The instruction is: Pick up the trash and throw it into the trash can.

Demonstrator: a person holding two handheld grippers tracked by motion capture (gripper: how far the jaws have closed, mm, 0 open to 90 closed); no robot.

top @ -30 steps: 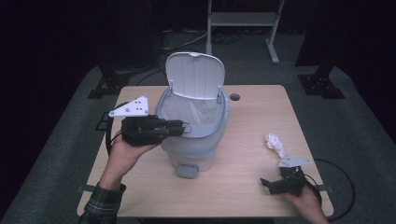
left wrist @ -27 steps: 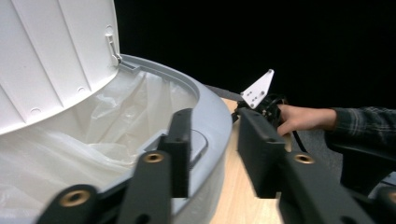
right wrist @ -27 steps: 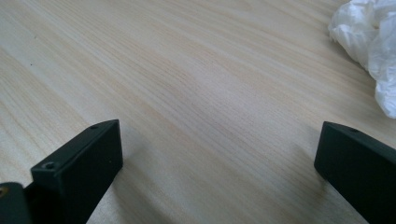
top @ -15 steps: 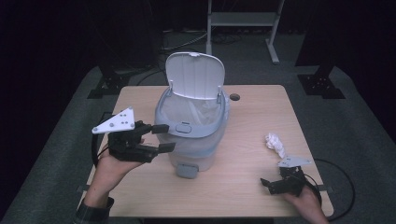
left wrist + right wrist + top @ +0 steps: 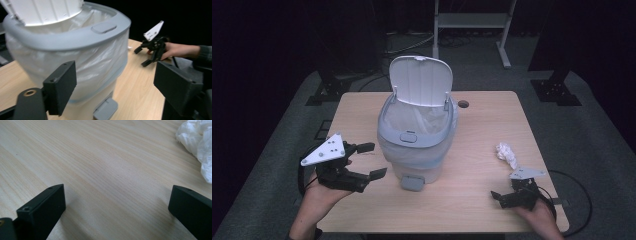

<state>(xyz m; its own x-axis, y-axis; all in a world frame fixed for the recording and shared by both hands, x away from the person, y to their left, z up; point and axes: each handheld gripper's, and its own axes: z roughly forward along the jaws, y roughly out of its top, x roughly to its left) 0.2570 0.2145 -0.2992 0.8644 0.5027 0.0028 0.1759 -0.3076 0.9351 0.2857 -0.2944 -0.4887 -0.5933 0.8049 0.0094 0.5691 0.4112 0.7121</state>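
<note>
While the lid (image 5: pixel 420 80) of the pedal bin (image 5: pixel 417 145) stands flipped up at the back, the bin itself sits pretty much in the middle of the wooden table (image 5: pixel 472 200), with a clear plastic liner (image 5: pixel 414 117) folded over its grey rim and its little foot pedal (image 5: pixel 413 183) poking out at the front, facing the person. Left gripper (image 5: pixel 371 161) sits just to the bin's left, off the bin's side with a small gap, and its jaws have just been opening. They now stand wide apart with nothing between them. From the left gripper view you're looking straight at the bagged side of the bin past both black jaws, so it's close but not touching as far as I can see

Right gripper (image 5: pixel 499 197) is way over at the front right corner of the table, held low by the person's hand (image 5: pixel 537 215), jaws spread wide and empty too. In the right gripper view there's just bare wood grain between the jaws. A crumpled white wad of paper (image 5: pixel 507 155) lies on the table a bit beyond that gripper, apart from it, and well apart from the bin. It peeks into the top right corner of the right gripper view as well (image 5: pixel 197 142)

Beyond the far edge of the table stands a light metal rack (image 5: pixel 472 22) on dark floor
</note>
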